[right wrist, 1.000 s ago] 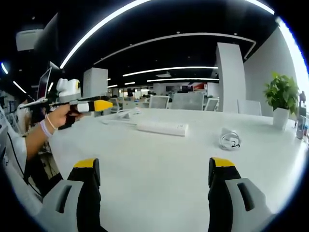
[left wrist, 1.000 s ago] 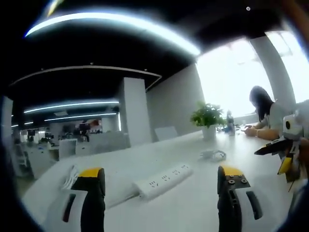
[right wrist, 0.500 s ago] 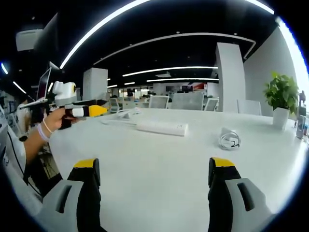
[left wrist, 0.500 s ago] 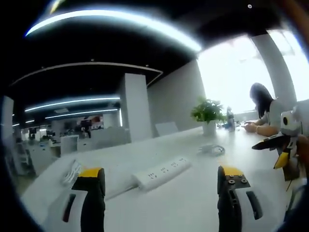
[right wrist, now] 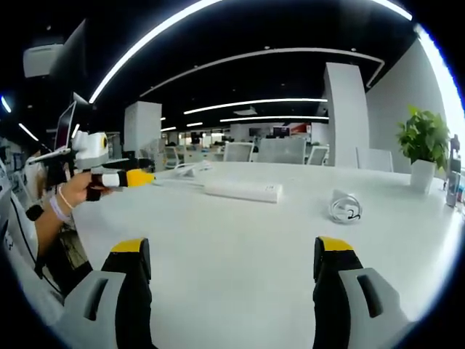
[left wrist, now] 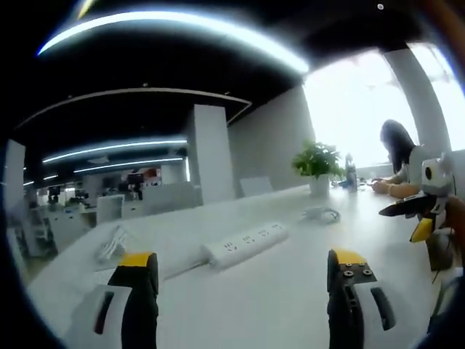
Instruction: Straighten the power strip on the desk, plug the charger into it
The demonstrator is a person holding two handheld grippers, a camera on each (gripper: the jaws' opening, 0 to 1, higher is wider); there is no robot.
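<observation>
1. Jaws of my left gripper [left wrist: 243,291] stood wide apart, holding nothing, above the white desk [left wrist: 276,305].
2. Jaws of my right gripper [right wrist: 236,291] were equally wide apart, also holding nothing.
3. Power strip [left wrist: 245,243] lay askew on the desk, ahead of my left jaws and untouched.
4. Charger [right wrist: 344,209], with its coiled cable, rested apart from the strip, near a potted plant [right wrist: 423,149].

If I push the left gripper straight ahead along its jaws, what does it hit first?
Most likely the white power strip, lying on the desk ahead, between the open jaws of the left gripper. Bare desk lies before it, though depth is hard to judge.
</observation>
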